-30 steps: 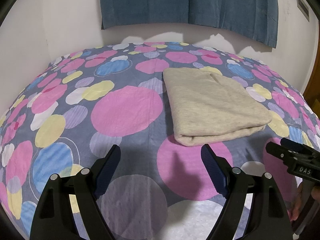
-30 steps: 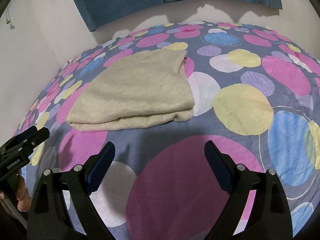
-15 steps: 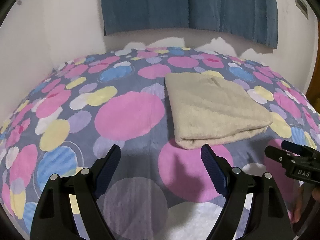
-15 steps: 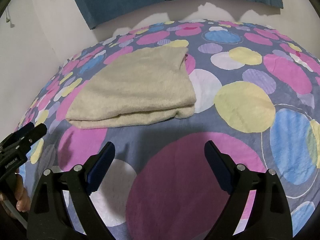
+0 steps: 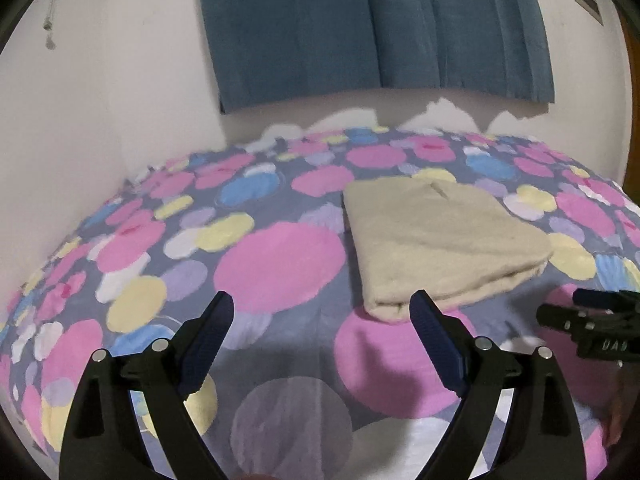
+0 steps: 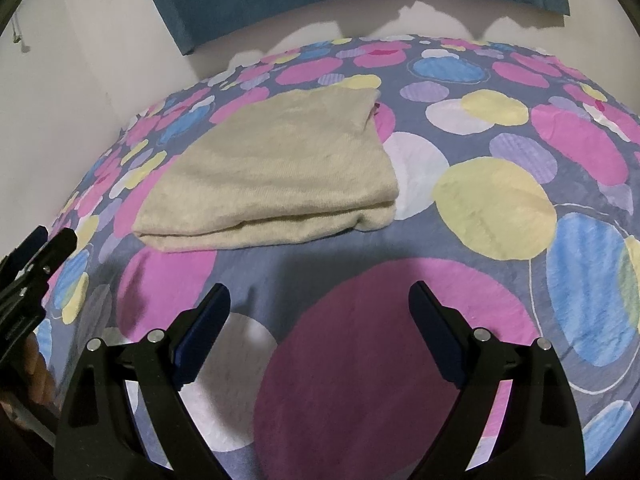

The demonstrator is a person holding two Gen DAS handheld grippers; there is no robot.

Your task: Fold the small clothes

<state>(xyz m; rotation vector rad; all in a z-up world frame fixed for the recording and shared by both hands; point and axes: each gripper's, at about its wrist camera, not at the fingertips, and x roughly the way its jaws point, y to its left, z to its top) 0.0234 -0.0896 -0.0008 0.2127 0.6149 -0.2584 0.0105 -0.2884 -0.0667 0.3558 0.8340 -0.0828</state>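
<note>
Left wrist view shows the left gripper [image 5: 322, 310] spread wide and empty, drawn back and tilted up over the last second — likely a finished fold. Its right jaw tip just overlaps the beige garment's [image 5: 436, 236] near corner. Further off, the right gripper [image 6: 320, 300], equally wide, has the folded garment [image 6: 280, 176] ahead-left on the bedsheet [image 6: 496, 208] — untouched.

One folded beige garment [image 5: 440, 240], one spotted bedsheet [image 5: 280, 264], one blue curtain [image 5: 376, 28], two tools
</note>
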